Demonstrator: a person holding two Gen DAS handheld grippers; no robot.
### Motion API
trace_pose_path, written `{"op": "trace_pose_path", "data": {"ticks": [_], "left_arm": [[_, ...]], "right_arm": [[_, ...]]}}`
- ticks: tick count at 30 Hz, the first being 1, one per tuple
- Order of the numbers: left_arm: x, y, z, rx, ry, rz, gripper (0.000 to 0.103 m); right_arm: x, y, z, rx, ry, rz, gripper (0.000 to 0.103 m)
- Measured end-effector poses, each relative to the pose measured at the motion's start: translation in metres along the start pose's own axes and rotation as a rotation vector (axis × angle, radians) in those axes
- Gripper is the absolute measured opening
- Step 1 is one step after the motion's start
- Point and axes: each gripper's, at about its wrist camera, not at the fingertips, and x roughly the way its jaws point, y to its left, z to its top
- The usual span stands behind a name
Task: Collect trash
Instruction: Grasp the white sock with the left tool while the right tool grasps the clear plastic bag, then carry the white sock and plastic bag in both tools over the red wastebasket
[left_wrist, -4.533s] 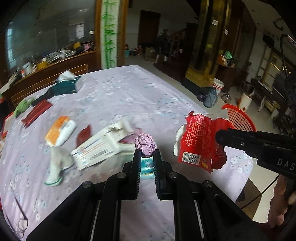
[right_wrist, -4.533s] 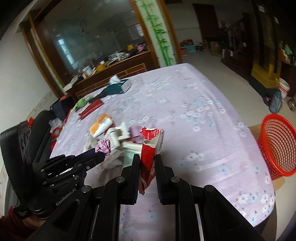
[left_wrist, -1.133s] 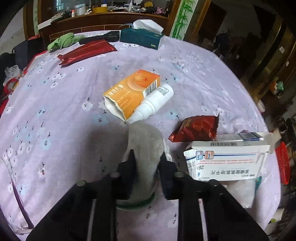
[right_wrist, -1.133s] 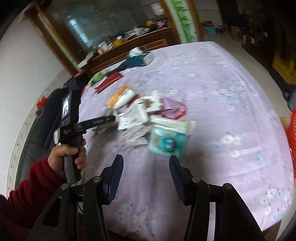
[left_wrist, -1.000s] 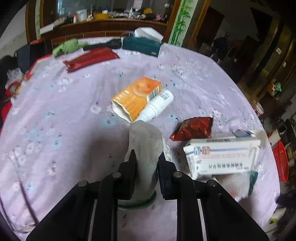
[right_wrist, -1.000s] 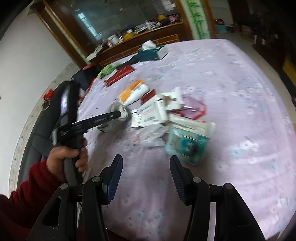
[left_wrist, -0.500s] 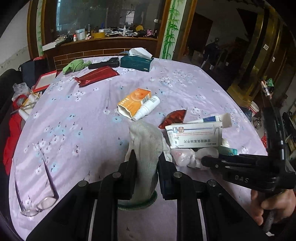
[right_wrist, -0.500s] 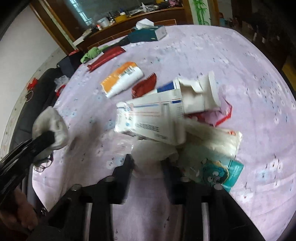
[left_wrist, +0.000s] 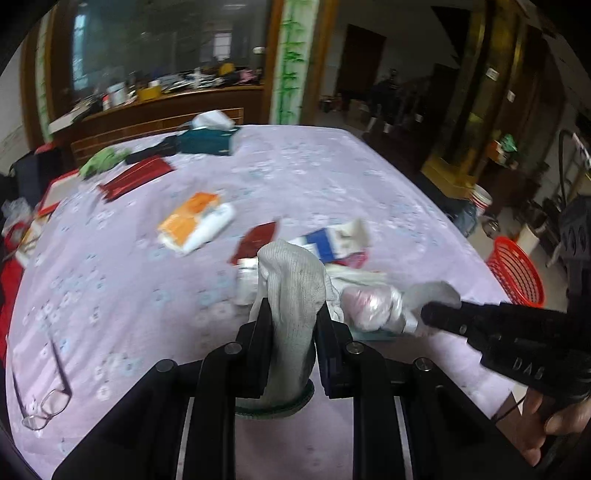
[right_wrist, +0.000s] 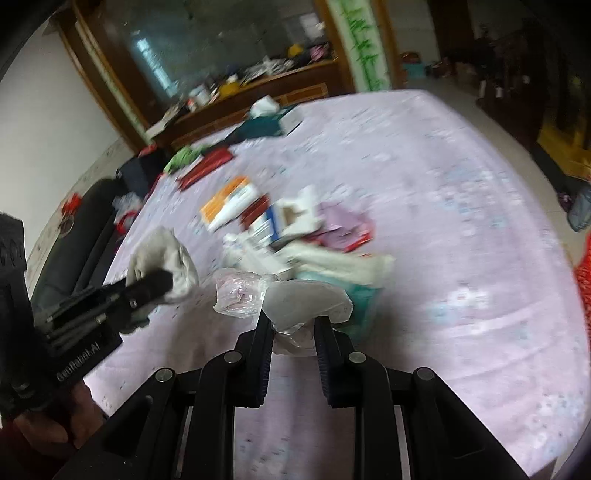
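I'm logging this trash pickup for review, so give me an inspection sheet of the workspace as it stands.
Surface: table under a lilac flowered cloth.
Job's things: grey sock and clear plastic bag lifted; boxes and wrappers piled mid-table; red basket on the floor beside the table.
Clutter: glasses, tissue box, green cloth.
Grippers: left gripper shut on the sock; right gripper shut on the bag.
Cables: a thin cable by the right hand.
Surroundings: sideboard, loaded.
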Motion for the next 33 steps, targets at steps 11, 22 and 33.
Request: {"op": "trace_pose_path", "data": {"ticks": [11, 22, 33], "left_arm": [[0.012, -0.069, 0.005, 0.072, 0.012, -0.055, 0.02], [0.016, -0.099, 0.017, 0.096, 0.003, -0.061, 0.02], [0.022, -0.134, 0.034, 0.155, -0.004, -0.081, 0.02]], "right_arm": [[-0.05, -0.053, -0.003, 0.071, -0.079, -0.08, 0.023], [-0.071, -0.078, 0.002, 0.087, -0.113, -0.079, 0.023], [-0.091, -0.107, 0.009, 0.136, -0.167, -0.092, 0.023]]}}
